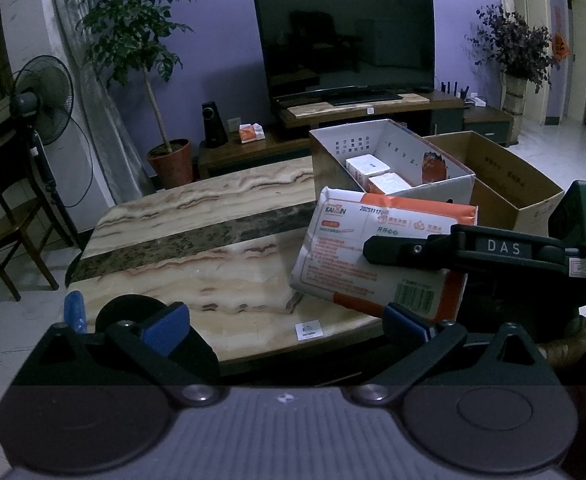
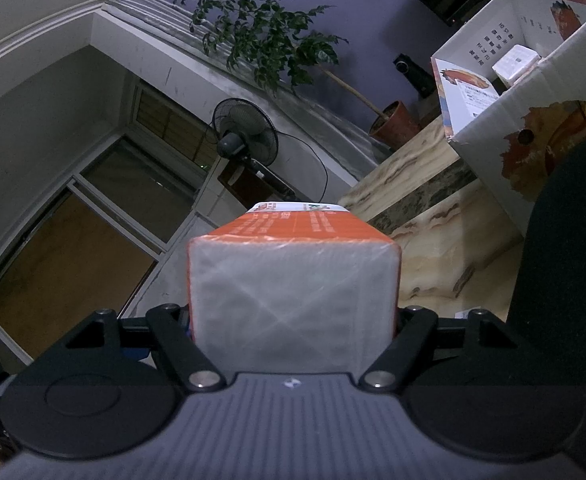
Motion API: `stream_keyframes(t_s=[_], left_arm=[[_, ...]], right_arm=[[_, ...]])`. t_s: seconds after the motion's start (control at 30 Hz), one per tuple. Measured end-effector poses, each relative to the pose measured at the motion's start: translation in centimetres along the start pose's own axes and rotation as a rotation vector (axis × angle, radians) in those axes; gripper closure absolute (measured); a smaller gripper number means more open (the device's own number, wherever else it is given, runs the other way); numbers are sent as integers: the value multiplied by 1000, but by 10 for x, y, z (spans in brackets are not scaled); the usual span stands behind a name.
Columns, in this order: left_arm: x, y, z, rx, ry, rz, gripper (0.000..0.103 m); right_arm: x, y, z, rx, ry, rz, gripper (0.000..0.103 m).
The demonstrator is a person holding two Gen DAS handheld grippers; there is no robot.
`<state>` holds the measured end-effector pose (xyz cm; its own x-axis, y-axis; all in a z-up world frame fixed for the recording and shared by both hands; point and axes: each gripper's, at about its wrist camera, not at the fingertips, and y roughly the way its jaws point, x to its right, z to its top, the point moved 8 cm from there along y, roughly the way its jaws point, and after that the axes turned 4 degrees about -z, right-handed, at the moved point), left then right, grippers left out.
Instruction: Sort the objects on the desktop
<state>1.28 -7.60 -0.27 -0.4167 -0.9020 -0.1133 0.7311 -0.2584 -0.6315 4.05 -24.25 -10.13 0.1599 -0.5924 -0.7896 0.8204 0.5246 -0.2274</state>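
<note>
An orange and white tissue pack point(image 1: 377, 240) hangs tilted above the marble table point(image 1: 197, 240), with my right gripper point(image 1: 377, 252) shut on it from the right. The right wrist view shows the pack point(image 2: 293, 280) filling the gap of the right gripper point(image 2: 293, 320). Behind it stands a white carton point(image 1: 449, 188) with two similar packs point(image 1: 367, 166) inside; the same carton point(image 2: 533, 120) appears at the upper right of the right wrist view. My left gripper point(image 1: 285, 326) hovers open over the table's near edge, nothing between its blue pads point(image 1: 165, 328).
A brown cardboard box point(image 1: 529, 196) stands open to the right of the white carton. A black round object point(image 1: 129, 310) and a blue item point(image 1: 73, 312) lie at the table's near left corner. A fan point(image 1: 41, 100), a wooden chair point(image 1: 9, 216) and a potted plant point(image 1: 171, 160) stand beyond the table.
</note>
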Motion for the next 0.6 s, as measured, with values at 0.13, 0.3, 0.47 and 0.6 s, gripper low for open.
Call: stream_keyframes(t_s=[0.13, 0.3, 0.47, 0.6], left_arm=[[0, 0, -1, 1, 2, 2, 1], [1, 0, -2, 0, 4, 4, 1], [0, 0, -2, -1, 4, 6, 1], [-2, 0, -2, -2, 5, 5, 1]], right_arm=[[1, 1, 0, -2, 1, 0, 25], [1, 2, 0, -2, 1, 0, 25], [1, 2, 0, -2, 1, 0, 25], [1, 1, 0, -2, 1, 0, 25]])
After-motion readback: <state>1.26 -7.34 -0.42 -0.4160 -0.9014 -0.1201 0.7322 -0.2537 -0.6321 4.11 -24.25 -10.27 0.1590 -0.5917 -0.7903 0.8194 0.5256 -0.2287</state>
